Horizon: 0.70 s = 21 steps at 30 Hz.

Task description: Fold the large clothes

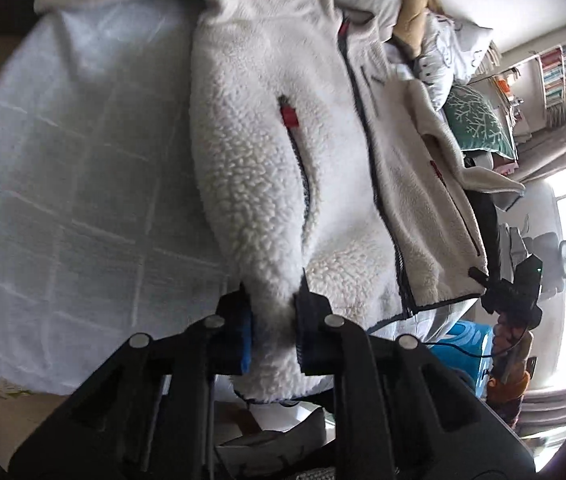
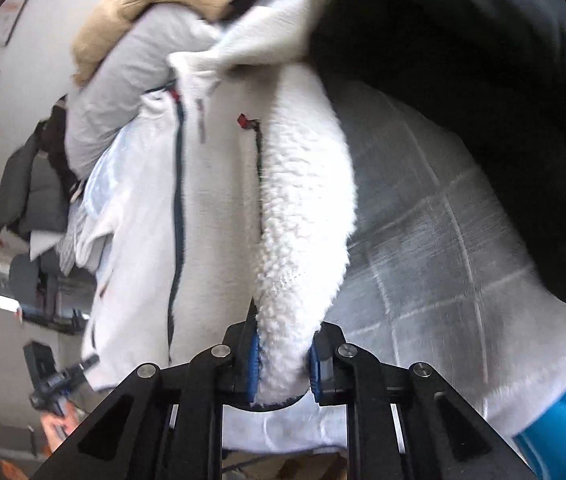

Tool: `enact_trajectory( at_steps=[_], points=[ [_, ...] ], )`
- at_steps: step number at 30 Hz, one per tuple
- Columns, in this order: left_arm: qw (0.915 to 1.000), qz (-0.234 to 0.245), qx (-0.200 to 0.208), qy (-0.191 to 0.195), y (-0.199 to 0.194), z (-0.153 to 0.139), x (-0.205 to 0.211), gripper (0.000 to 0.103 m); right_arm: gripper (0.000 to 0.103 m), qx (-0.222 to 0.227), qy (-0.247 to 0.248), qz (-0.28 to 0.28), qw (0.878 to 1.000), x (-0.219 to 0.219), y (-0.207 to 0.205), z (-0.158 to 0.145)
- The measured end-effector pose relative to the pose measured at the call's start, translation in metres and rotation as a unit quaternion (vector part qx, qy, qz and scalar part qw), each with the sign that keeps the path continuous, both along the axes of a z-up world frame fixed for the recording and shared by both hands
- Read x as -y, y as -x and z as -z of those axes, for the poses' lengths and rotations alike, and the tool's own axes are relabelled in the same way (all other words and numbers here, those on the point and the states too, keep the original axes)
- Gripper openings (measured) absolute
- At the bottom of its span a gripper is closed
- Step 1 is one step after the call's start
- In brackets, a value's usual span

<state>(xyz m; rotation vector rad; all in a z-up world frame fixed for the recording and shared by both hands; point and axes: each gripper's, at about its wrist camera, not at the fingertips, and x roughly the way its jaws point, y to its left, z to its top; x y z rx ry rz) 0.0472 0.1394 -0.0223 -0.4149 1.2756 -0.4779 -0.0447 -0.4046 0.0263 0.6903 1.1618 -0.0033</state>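
Note:
A white fleece jacket (image 1: 255,148) with a dark front zip and red-tabbed pockets lies spread on a pale checked sheet (image 1: 67,184). My left gripper (image 1: 273,308) is shut on a bunched fold of its hem, the fleece squeezed between the blue pads. The right wrist view shows the same jacket (image 2: 303,208) rising in a ridge from my right gripper (image 2: 283,344), which is shut on another bunch of the hem. My right gripper (image 1: 511,292) also appears in the left wrist view at the jacket's far hem corner, and my left gripper (image 2: 59,376) at the lower left of the right view.
A pile of other clothes, grey and tan (image 2: 151,16), sits beyond the jacket's collar. A large black garment (image 2: 483,112) lies at the upper right of the sheet. Pillows (image 1: 479,124) and a bookshelf (image 1: 563,72) stand to the right; a blue item (image 1: 467,344) lies below.

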Motion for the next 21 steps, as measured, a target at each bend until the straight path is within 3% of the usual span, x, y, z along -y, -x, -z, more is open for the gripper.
enact_trajectory(
  at_steps=[4, 8, 11, 13, 15, 19, 21],
  points=[
    [0.9994, 0.027, 0.012, -0.021, 0.015, -0.019, -0.008, 0.018, 0.018, 0.003, 0.031, -0.048, 0.998, -0.029, 0.021, -0.024],
    [0.9953, 0.064, -0.009, -0.072, 0.007, 0.004, 0.001, 0.020, 0.019, -0.014, 0.048, -0.080, 0.996, -0.043, 0.037, -0.028],
    [0.9825, 0.103, -0.030, -0.152, -0.001, 0.031, 0.021, 0.030, 0.023, -0.056, 0.058, -0.083, 0.993, -0.039, 0.034, -0.003],
    [0.9674, 0.120, -0.043, -0.219, -0.009, 0.051, 0.037, 0.035, 0.031, -0.089, 0.067, -0.088, 0.990, -0.037, 0.028, 0.018],
    [0.9613, 0.116, -0.045, -0.246, -0.015, 0.059, 0.048, 0.041, 0.039, -0.124, 0.078, -0.090, 0.985, -0.034, 0.023, 0.039],
    [0.9732, 0.078, -0.023, -0.215, -0.023, 0.039, 0.046, 0.054, 0.046, -0.148, 0.061, -0.081, 0.984, -0.022, 0.017, 0.040],
    [0.9768, 0.059, 0.013, -0.205, -0.027, 0.017, 0.047, 0.062, 0.046, -0.113, 0.051, -0.068, 0.990, -0.010, 0.015, 0.017]
  ],
)
